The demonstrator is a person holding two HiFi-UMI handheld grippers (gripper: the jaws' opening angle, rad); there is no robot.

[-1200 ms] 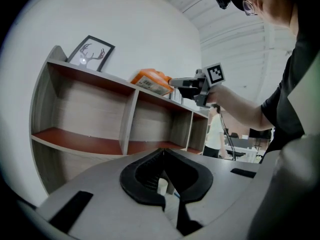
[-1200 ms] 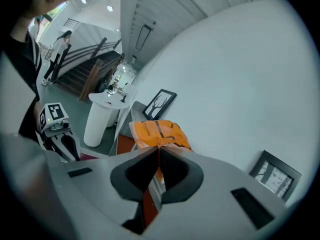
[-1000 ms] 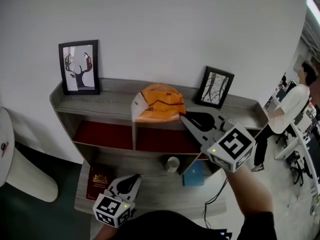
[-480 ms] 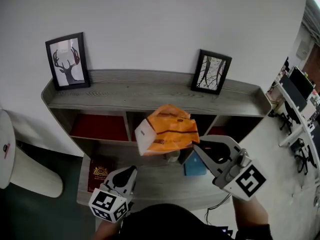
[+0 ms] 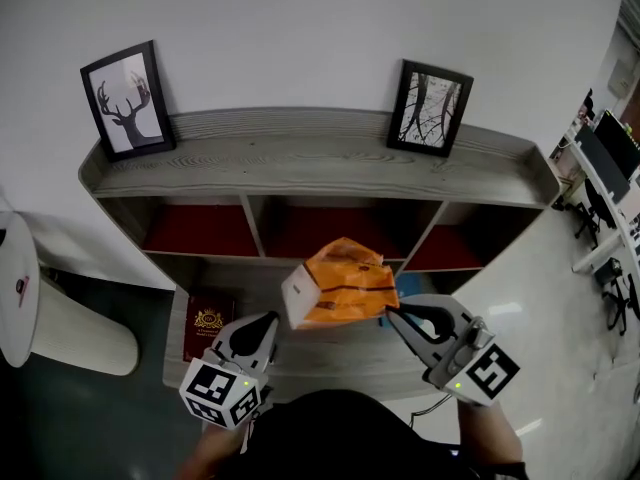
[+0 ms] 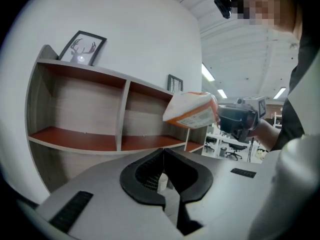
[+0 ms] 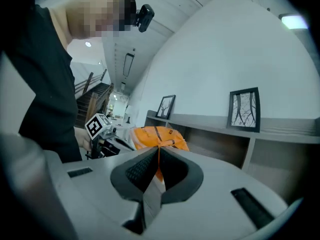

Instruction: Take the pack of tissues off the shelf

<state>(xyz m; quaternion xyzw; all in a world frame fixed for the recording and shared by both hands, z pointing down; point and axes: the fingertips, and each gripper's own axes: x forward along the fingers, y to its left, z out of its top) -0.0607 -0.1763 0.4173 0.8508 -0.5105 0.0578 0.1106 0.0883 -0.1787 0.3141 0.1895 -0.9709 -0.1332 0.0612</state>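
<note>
Your right gripper (image 5: 390, 313), held out level on the right, pinches an edge of the pack of tissues (image 5: 340, 283), apparently by its wrapper seam. Your left gripper (image 5: 268, 320) hangs low on the left, jaws closed and empty.

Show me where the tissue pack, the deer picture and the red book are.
tissue pack (image 5: 342, 286), head view, middle of its orange wrap.
deer picture (image 5: 126, 100), head view, on the deer print.
red book (image 5: 208, 321), head view, gold crest on its cover.
</note>
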